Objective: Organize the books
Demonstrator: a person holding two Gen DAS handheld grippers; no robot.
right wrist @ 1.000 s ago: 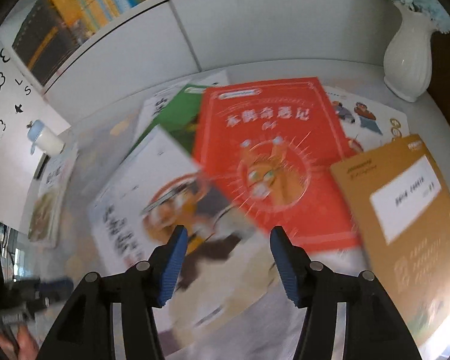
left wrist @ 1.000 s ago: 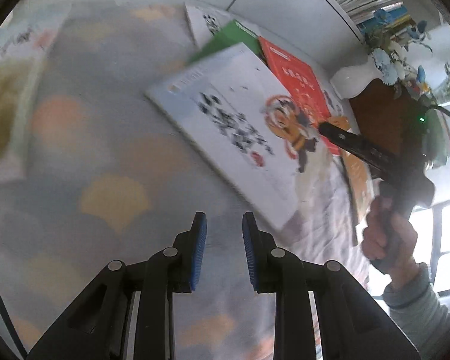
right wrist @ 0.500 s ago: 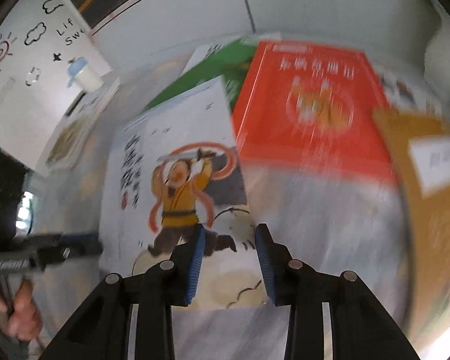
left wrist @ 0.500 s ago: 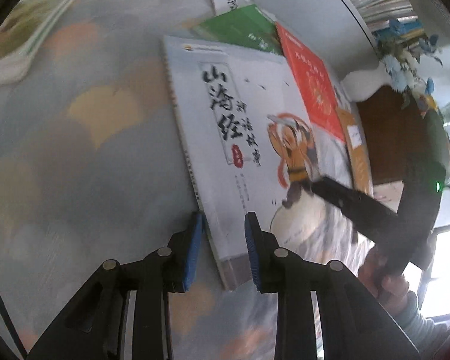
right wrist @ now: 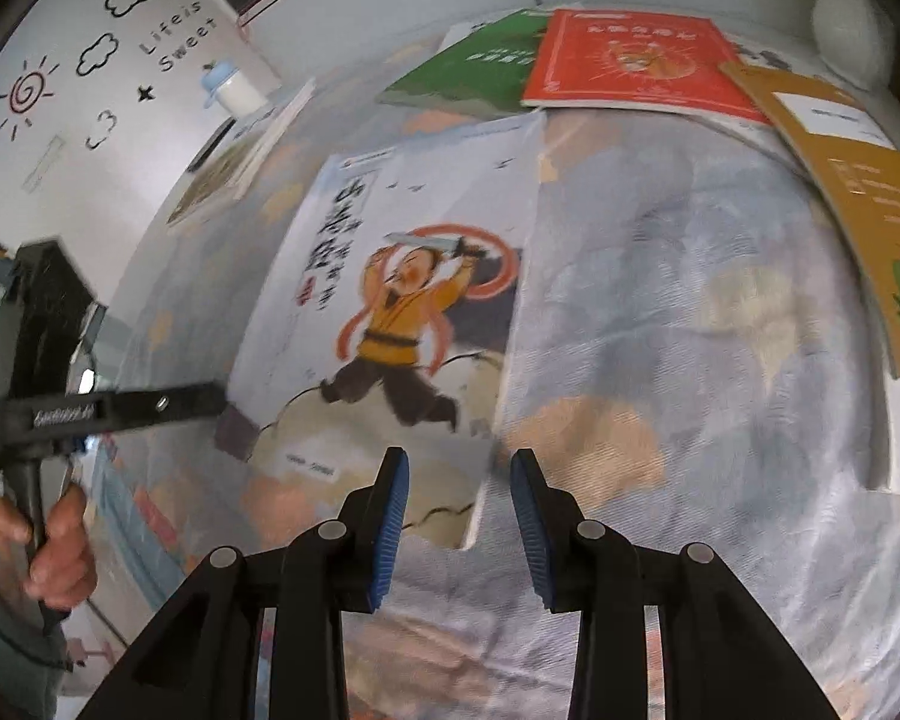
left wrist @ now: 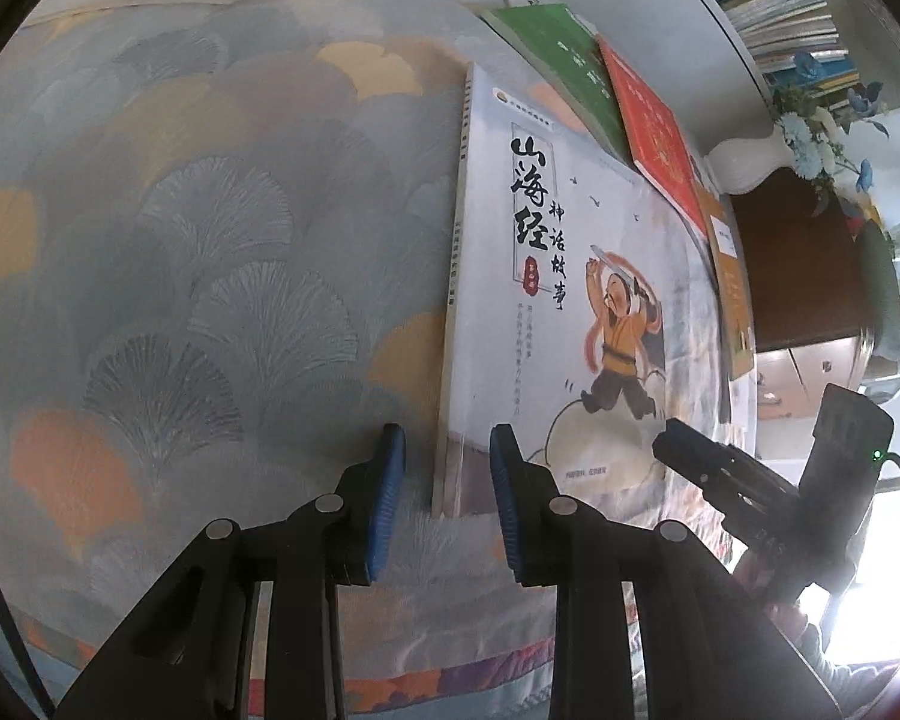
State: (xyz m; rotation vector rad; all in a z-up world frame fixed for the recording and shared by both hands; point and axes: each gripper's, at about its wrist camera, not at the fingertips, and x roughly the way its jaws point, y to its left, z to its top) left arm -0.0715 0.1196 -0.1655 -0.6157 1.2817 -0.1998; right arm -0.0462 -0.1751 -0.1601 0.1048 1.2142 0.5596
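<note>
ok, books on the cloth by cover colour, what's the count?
Pale grey sword-boy book: 1
Green book: 1
Red book: 1
Ochre book: 1
White books, partly covered: 2
Pale book by the wall: 1, maybe a pile
Total: at least 7

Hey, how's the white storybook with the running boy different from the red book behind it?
The white storybook has a pale cover with black brush lettering and a boy in yellow swinging a sword; the red book is solid red with an orange emblem. The white storybook lies alone on the patterned cloth, nearest both tools; the red book overlaps a green book at the back. Both lie flat, cover up.
</note>
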